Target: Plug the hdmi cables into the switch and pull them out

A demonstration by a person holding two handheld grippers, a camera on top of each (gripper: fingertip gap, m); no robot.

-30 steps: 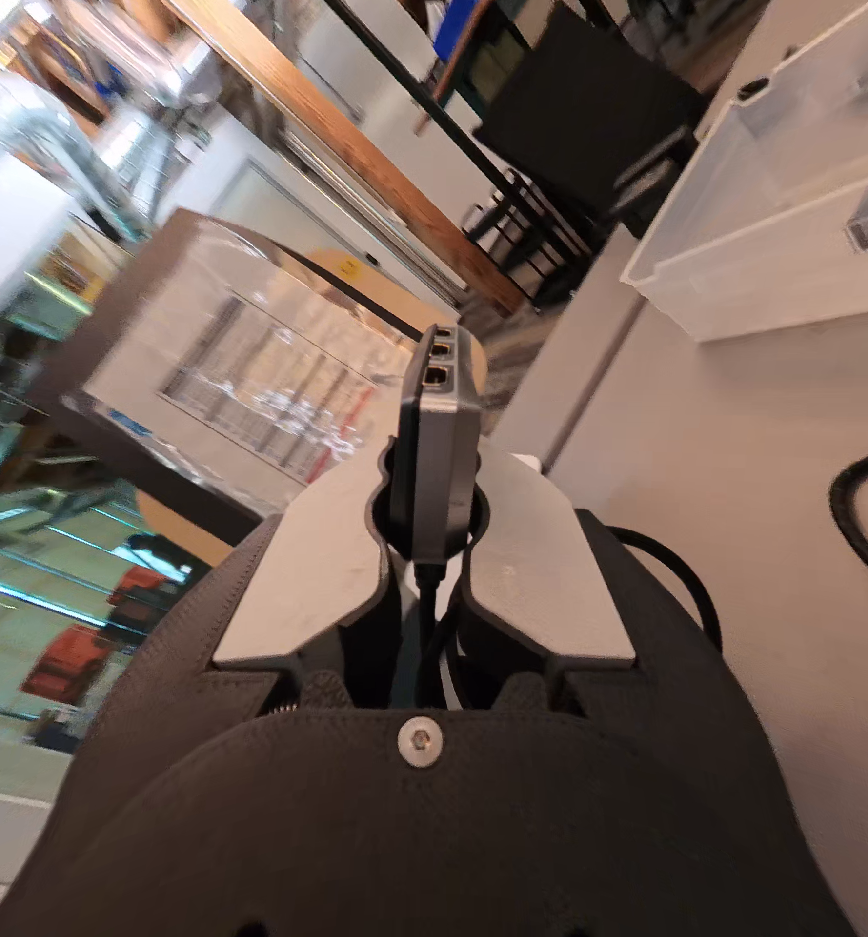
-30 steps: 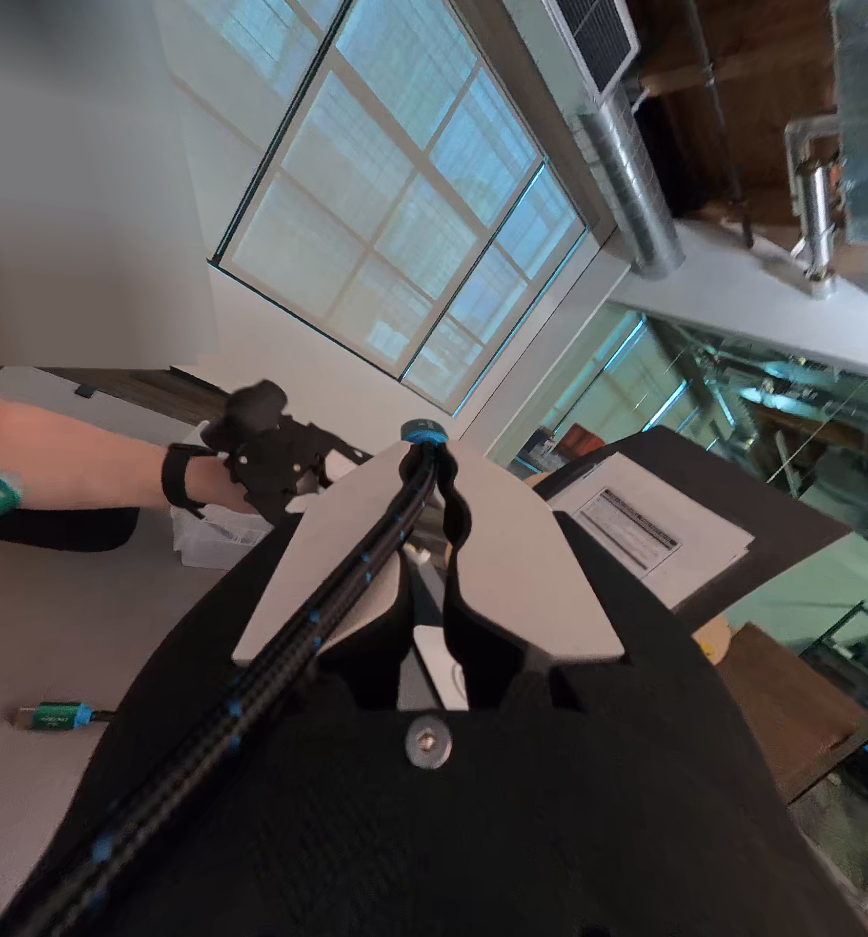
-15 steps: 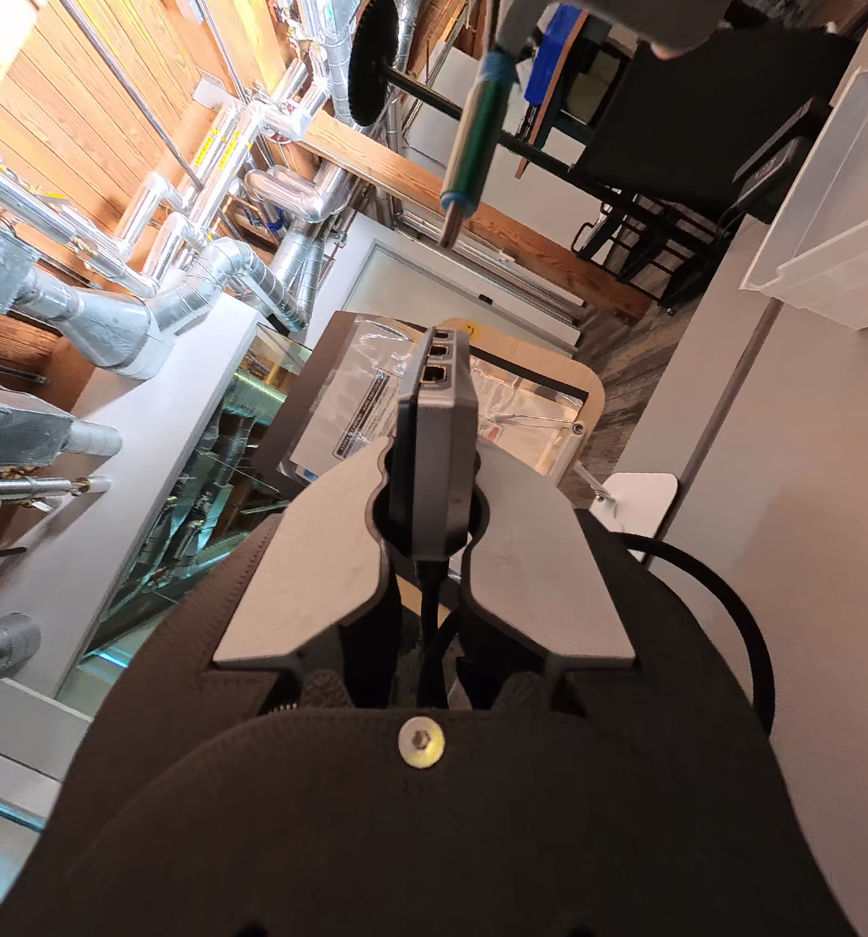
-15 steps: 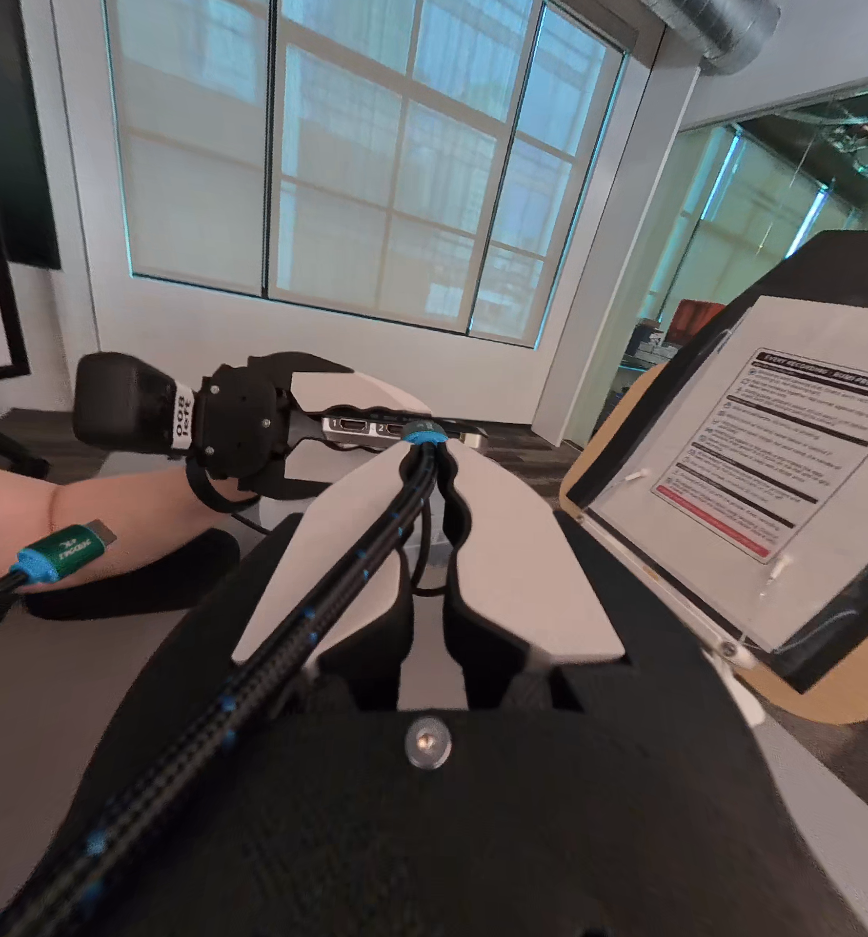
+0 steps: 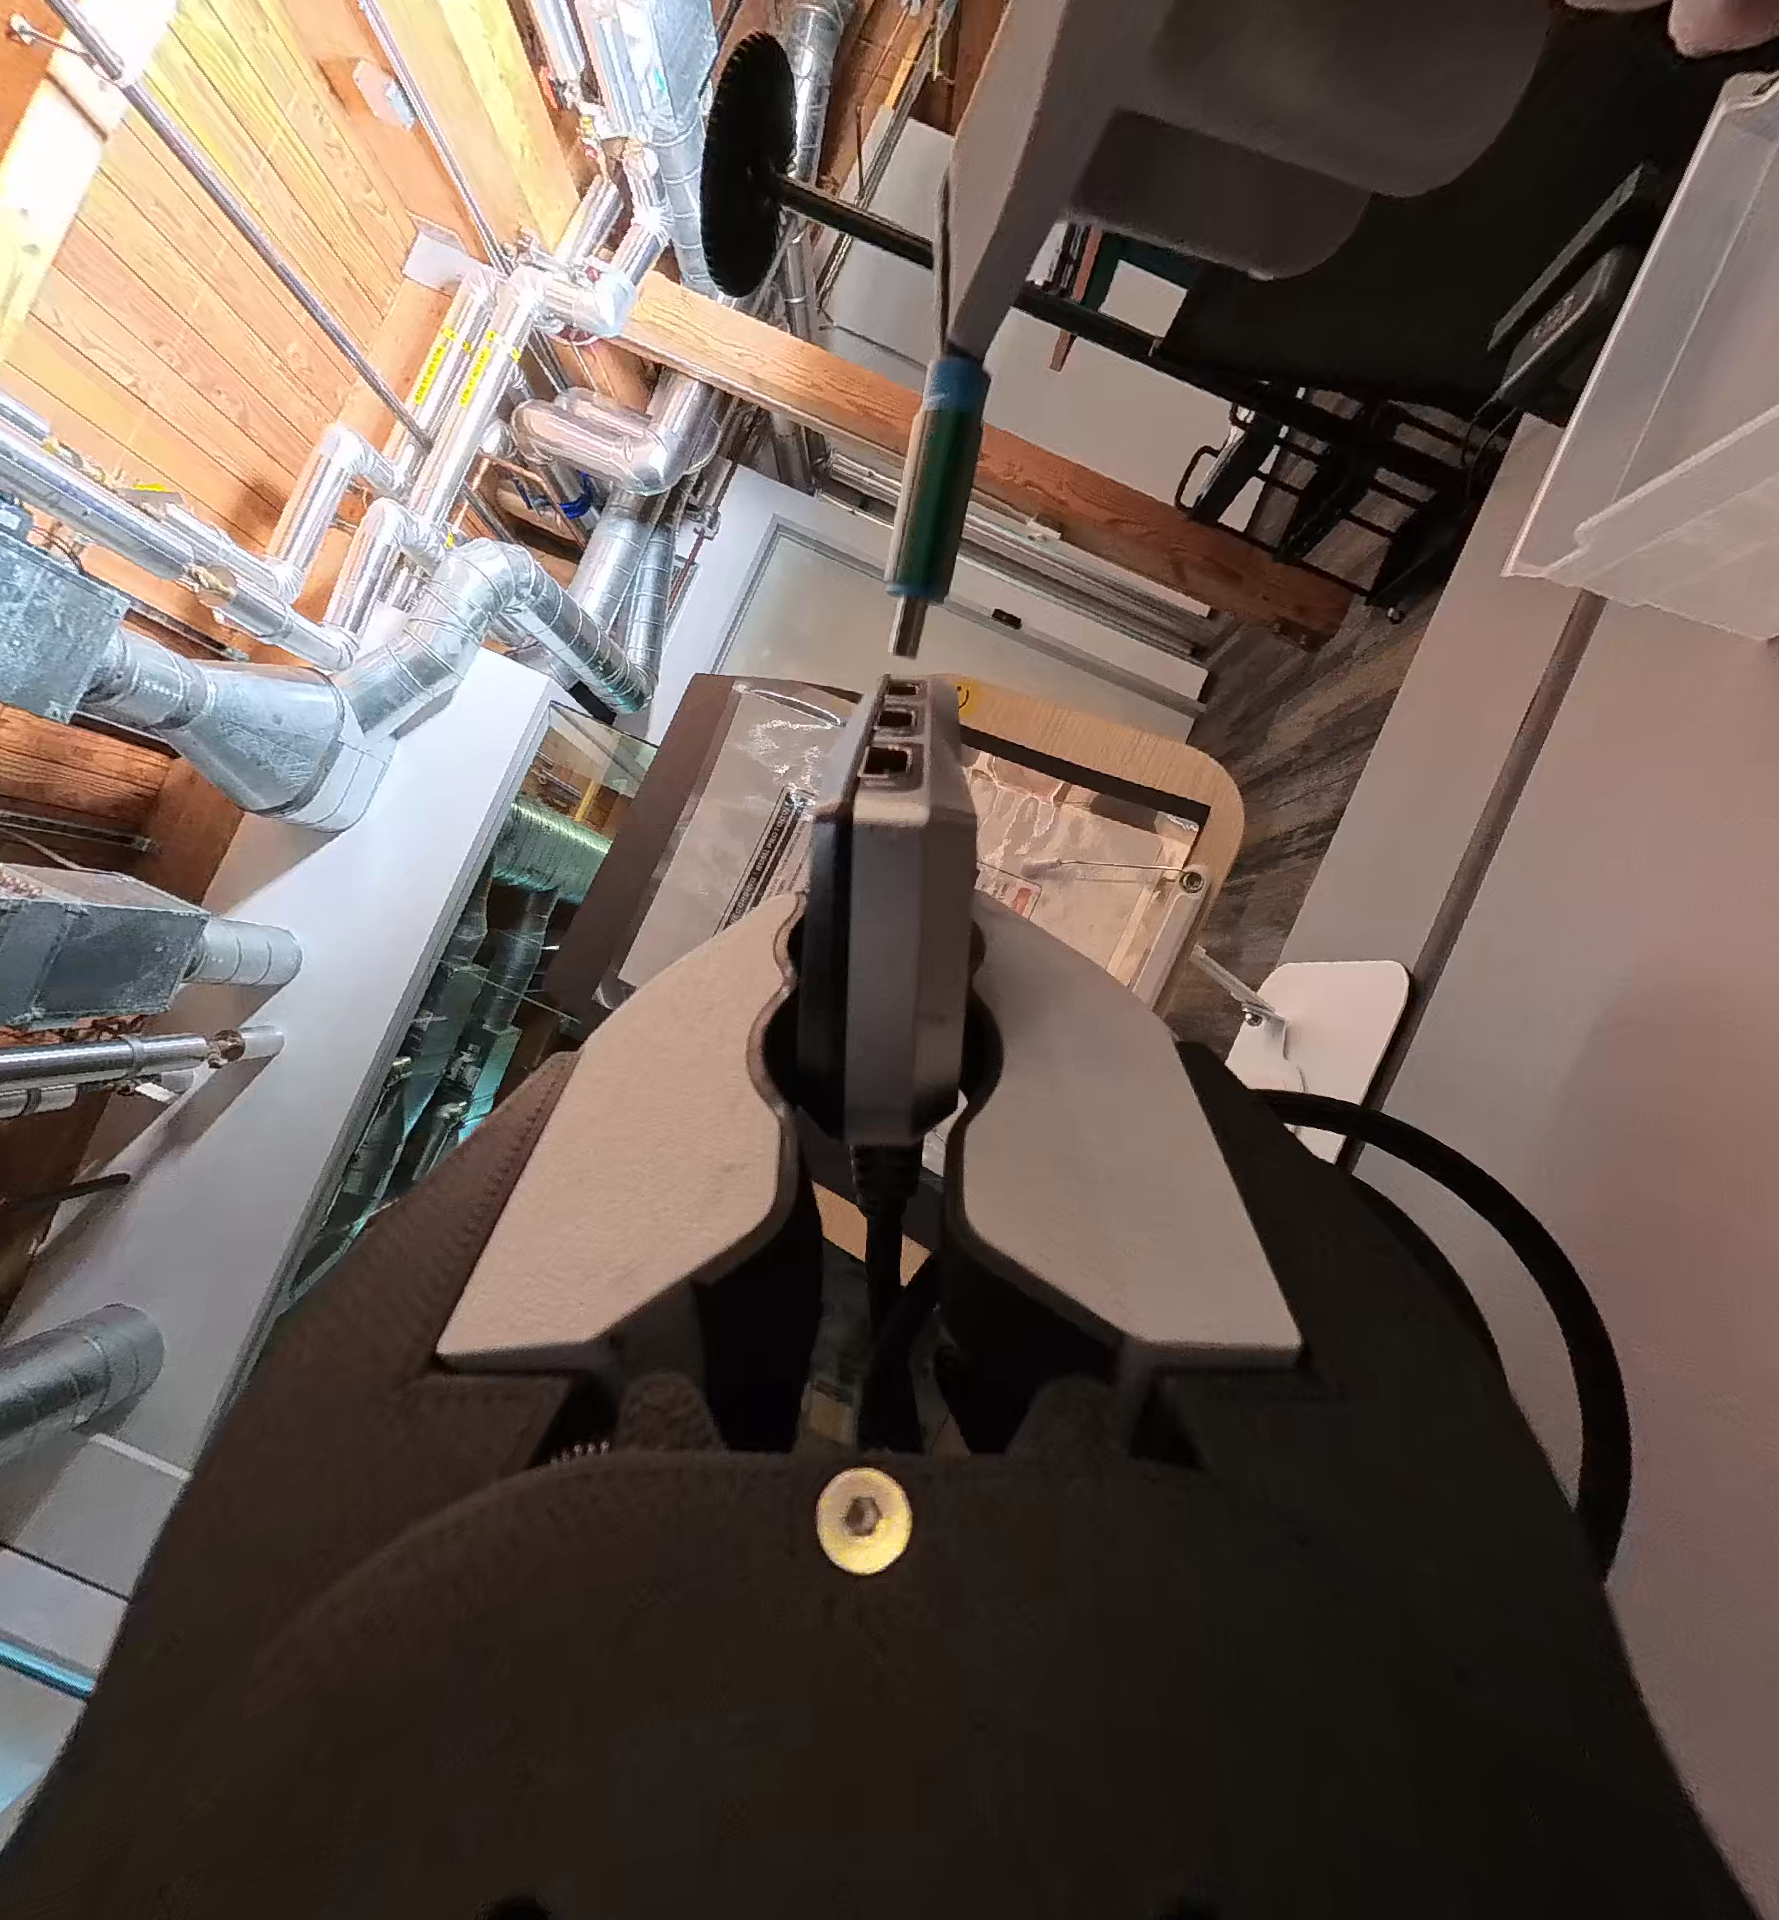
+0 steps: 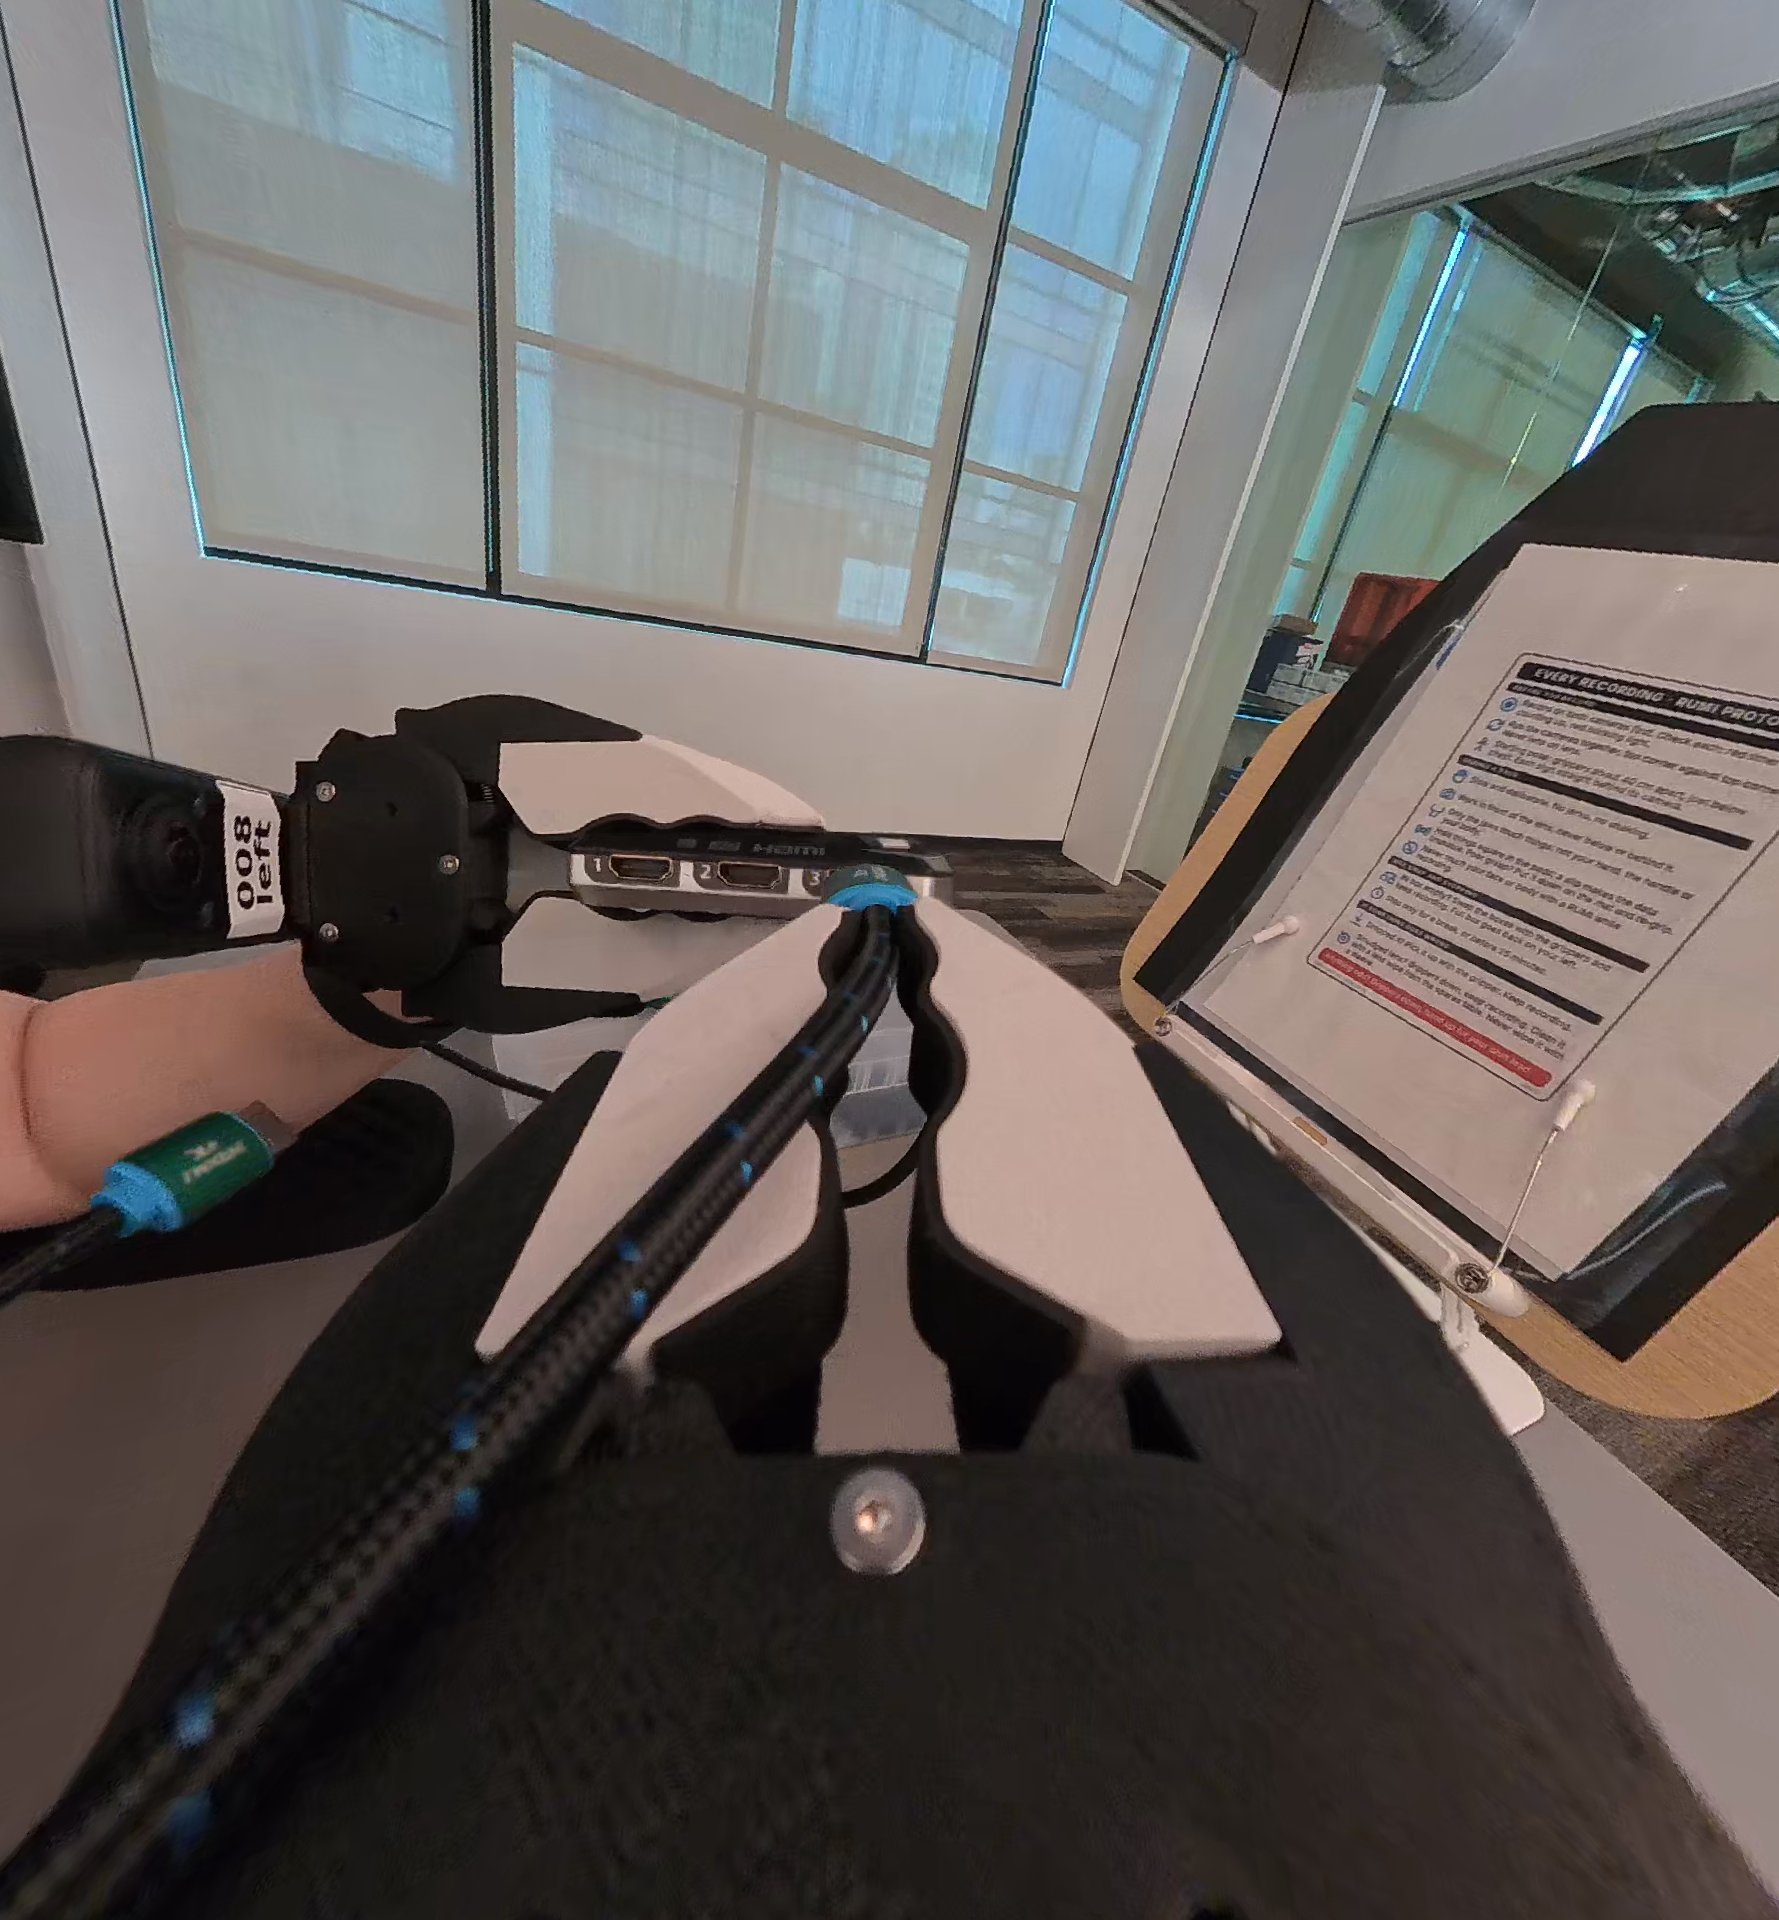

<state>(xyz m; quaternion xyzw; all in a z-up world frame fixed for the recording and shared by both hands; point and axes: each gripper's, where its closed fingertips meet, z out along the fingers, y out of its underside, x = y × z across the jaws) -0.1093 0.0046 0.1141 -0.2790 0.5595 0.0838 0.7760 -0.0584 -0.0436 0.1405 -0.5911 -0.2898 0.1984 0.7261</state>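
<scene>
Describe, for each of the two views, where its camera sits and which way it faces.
Left wrist view: behind the left tongs, facing along the clamped dark grey HDMI switch box; no body shows.
Right wrist view: behind the right tongs, facing the windows, gripping a black-and-blue braided cable; a forearm shows.
Shared: switch box, green metal plug, both tongs.

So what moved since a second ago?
The right claw carried the green plug in toward the switch; its tip now sits just short of the end port, not in. The left claw stayed shut on the switch, and the right stayed shut on its cable.
</scene>
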